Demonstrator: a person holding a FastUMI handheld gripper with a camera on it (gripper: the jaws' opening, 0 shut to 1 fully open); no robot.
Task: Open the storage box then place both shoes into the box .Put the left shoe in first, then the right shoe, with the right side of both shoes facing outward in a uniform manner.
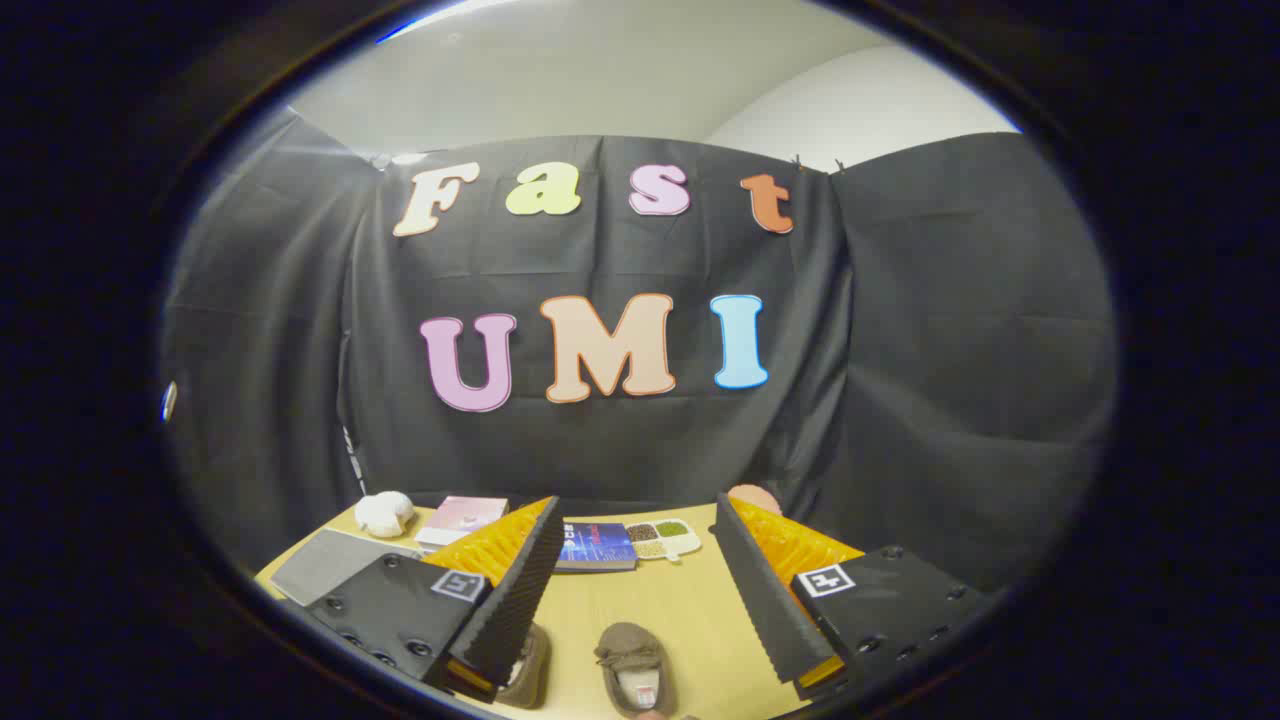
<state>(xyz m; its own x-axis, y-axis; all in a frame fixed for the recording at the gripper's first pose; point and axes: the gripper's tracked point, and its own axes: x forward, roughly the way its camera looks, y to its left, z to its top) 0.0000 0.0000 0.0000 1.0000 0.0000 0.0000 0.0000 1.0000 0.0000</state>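
The gripper [635,525] hangs wide apart above the light wooden table [680,610]. A brown suede moccasin shoe [635,665] lies between its fingers; another brown shoe [528,675] peeks from under one finger.

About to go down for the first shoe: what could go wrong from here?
1. Gripper is open with one brown shoe between its fingers and another half hidden under a finger; you could take the wrong one first.
2. The book and snack tray beyond may get bumped.
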